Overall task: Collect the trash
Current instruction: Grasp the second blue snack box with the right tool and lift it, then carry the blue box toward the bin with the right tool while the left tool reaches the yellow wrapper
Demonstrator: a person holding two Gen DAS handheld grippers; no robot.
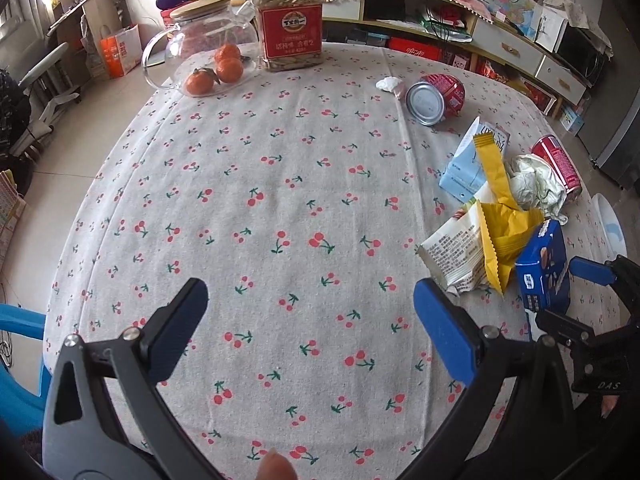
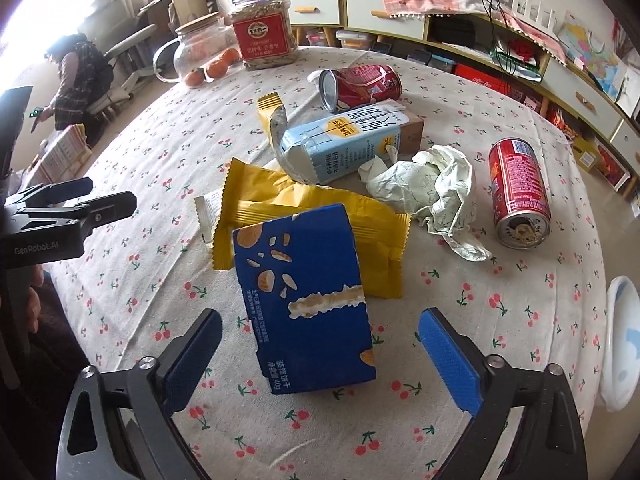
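Trash lies in a heap on the cherry-print tablecloth (image 1: 280, 200). A blue biscuit box (image 2: 304, 300) rests on yellow wrappers (image 2: 312, 216), and my right gripper (image 2: 320, 344) is open around its near end, with a gap on each side. Behind the box are a light-blue milk carton (image 2: 340, 148), crumpled paper (image 2: 432, 188) and two red cans (image 2: 518, 192) (image 2: 364, 84) on their sides. My left gripper (image 1: 312, 312) is open over bare cloth, left of the heap, with nothing between its fingers. A white wrapper (image 1: 452, 256) lies just beyond its right finger.
At the far side stand a jar of seeds (image 1: 288, 20), a glass pitcher (image 1: 200, 32) and three oranges (image 1: 224, 68). A white tissue (image 1: 387, 83) lies beside one can. A white dish (image 2: 620, 340) sits at the table's right edge. A person (image 2: 80, 76) sits back left.
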